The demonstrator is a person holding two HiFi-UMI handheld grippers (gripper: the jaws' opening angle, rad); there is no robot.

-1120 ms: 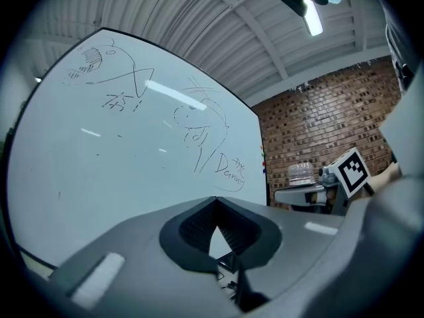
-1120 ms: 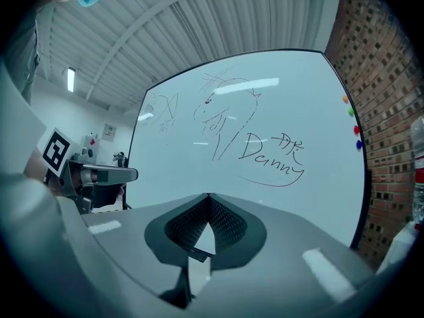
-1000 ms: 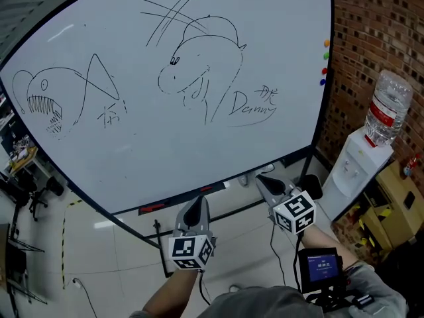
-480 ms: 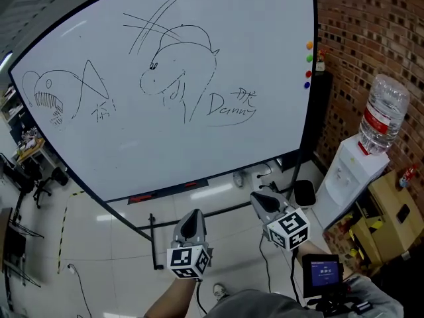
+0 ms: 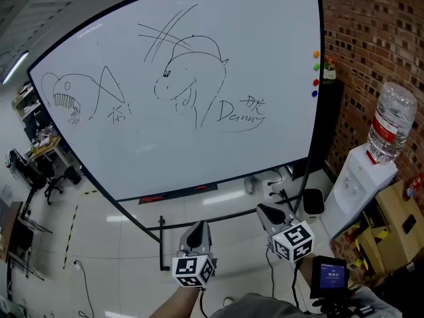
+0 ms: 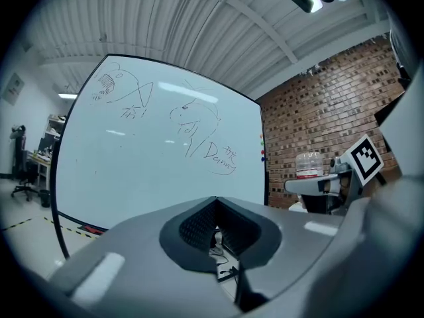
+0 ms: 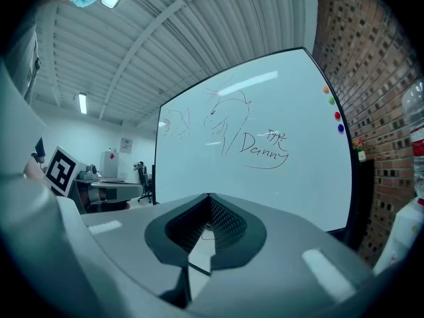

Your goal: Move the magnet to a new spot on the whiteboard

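The whiteboard [image 5: 199, 144] stands ahead with animal sketches and some writing on it. Four small round magnets sit in a column near its right edge: orange [image 5: 316, 54], green [image 5: 316, 67], red [image 5: 315, 82] and blue [image 5: 314, 93]. They also show in the right gripper view, with the red magnet [image 7: 336, 115] above the blue one [image 7: 340, 128]. My left gripper [image 5: 200, 225] and right gripper [image 5: 260, 208] hang low in front of the board, well short of it. Both are shut and empty, as the left gripper [image 6: 216, 199] and right gripper [image 7: 209, 195] show in their own views.
A water dispenser [image 5: 358, 177] with a bottle [image 5: 391, 121] stands right of the board, against a brick wall [image 5: 371, 38]. Cardboard boxes [image 5: 391, 224] lie beside it. The board's stand bar [image 5: 218, 214] and cables cross the floor below. Office chairs [image 5: 26, 171] stand far left.
Both grippers sit lower in the head view and the board looks farther off and more fully in frame. The jaws stayed shut and empty.
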